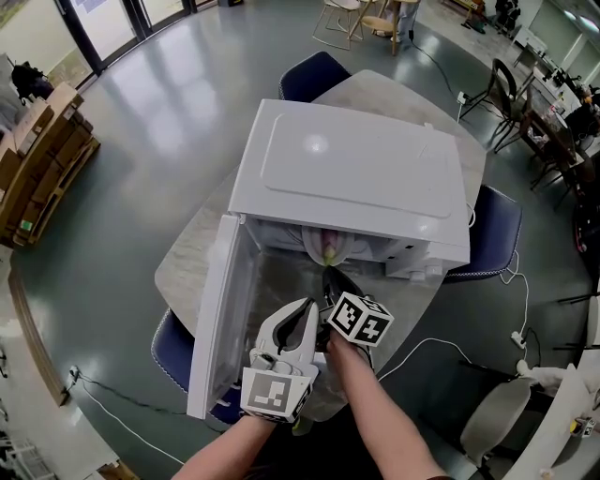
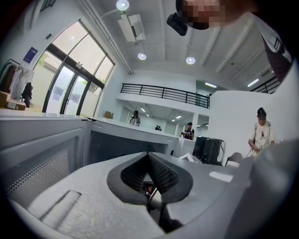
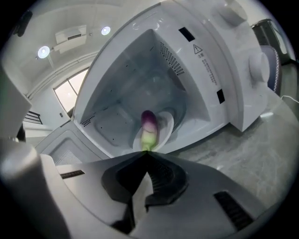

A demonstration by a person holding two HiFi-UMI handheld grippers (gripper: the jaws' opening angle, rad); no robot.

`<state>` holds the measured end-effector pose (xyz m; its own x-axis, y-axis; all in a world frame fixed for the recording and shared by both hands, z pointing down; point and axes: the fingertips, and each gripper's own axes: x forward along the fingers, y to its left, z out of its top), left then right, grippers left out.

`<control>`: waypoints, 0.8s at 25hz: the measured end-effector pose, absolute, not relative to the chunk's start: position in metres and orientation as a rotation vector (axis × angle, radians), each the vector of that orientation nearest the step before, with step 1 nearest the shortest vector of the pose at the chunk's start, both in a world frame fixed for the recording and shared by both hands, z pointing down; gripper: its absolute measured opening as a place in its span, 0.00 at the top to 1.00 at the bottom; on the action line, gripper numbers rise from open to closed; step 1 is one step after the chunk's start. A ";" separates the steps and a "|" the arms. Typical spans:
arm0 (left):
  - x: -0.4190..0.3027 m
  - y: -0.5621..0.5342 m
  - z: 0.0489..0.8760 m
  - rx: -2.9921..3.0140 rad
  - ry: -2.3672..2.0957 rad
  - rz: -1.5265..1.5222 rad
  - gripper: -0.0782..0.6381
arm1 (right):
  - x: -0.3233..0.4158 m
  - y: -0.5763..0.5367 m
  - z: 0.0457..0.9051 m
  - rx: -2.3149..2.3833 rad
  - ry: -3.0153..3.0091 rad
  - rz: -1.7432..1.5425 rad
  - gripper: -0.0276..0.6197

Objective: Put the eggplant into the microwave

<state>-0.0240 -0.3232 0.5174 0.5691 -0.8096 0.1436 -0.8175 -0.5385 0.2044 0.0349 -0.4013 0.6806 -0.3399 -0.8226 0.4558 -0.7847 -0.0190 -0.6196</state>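
Head view. A white microwave (image 1: 356, 169) was seen standing on a pale bench (image 1: 183, 272), with its door (image 1: 220, 319) swung open to the left. The eggplant (image 1: 329, 251) was located just inside the open cavity, near its front edge. Both claws were held side by side in front of the opening. The left claw (image 1: 306, 314) was placed lower and nearer the door, and the right claw (image 1: 330, 278) was pointed at the eggplant. Dark blue chairs (image 1: 314, 75) were set round the bench.

Left gripper view. The left claw (image 2: 148, 155) was shown closed, with its ribbed pads (image 2: 162, 176) met at the tips and nothing gripped between them. The perforated panel of the door (image 2: 39, 175) was seen at the left. Ceiling lights (image 2: 122, 4) and a railing (image 2: 163, 93) were shown beyond.

Right gripper view. The right claw (image 3: 145, 154) was shown closed tight and empty. The eggplant (image 3: 149, 127), purple at the far end and green at the near end, was seen lying on a white plate (image 3: 167, 122) on the floor of the microwave (image 3: 205, 60), just beyond the claw tips. Whether the tips touched it could not be told. The bench (image 3: 261, 154) was visible at the right.
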 end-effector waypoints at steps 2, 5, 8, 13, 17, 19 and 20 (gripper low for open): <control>-0.025 -0.325 0.518 2.554 -1.354 0.046 0.88 | 0.035 -0.408 0.681 -1.783 2.177 -1.306 0.95; -0.025 -0.327 0.518 2.550 -1.359 0.042 0.88 | 0.035 -0.421 0.681 -1.788 2.200 -1.290 0.95; -0.025 -0.329 0.518 2.543 -1.366 0.044 0.88 | 0.034 -0.435 0.681 -1.792 2.232 -1.282 0.95; -0.025 -0.332 0.519 2.524 -1.381 0.048 0.88 | 0.034 -0.453 0.681 -1.787 2.266 -1.278 0.95; -0.026 -0.333 0.520 2.512 -1.394 0.054 0.88 | 0.034 -0.462 0.680 -1.775 2.273 -1.287 0.95; -0.027 -0.334 0.521 2.502 -1.398 0.059 0.88 | 0.033 -0.466 0.681 -1.772 2.275 -1.300 0.95; -0.027 -0.335 0.522 2.497 -1.400 0.061 0.88 | 0.034 -0.467 0.682 -1.779 2.277 -1.305 0.95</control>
<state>-0.0271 -0.3353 0.5220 0.5300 -0.8307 0.1704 -0.8423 -0.4925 0.2190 0.0343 -0.4672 0.6822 -0.3701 -0.7935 0.4831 -0.8179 0.0317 -0.5744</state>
